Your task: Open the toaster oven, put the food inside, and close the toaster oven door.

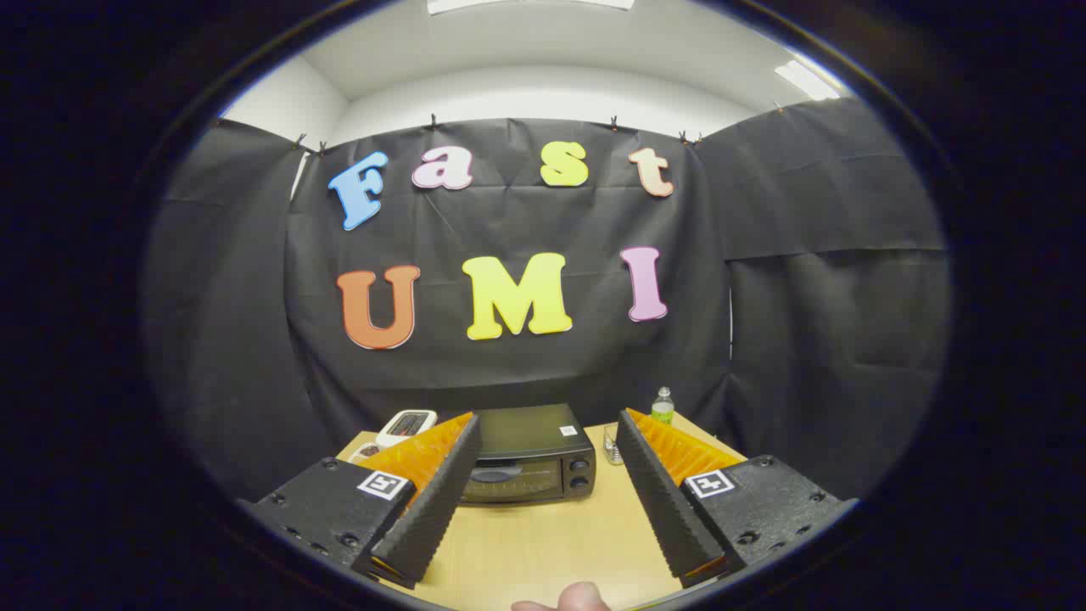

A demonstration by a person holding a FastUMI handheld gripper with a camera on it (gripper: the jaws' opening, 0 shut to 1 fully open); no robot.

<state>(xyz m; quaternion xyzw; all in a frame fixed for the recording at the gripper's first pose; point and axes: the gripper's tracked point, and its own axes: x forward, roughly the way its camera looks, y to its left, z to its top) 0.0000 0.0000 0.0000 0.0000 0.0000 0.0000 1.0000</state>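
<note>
— Fingertip (577, 596) of a person at the bottom edge, then our gripper (543, 501), spread wide and holding nothing over the bare bench (543, 543).

— Where's our toaster oven (528, 465)?

— Lower centre of the frame, beyond the fingers, at the bench's far side. Dark box, door shut, handle across the glass, two knobs right.

— Risks?

— We judge the small glass (612, 446) and bottle (663, 406) just right of it could be knocked if we swing wide. We can't pick out any food.

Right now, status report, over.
Gripper open, empty, above wooden table. Black toaster oven ahead, door shut. Small glass beside it, path clear.
</note>
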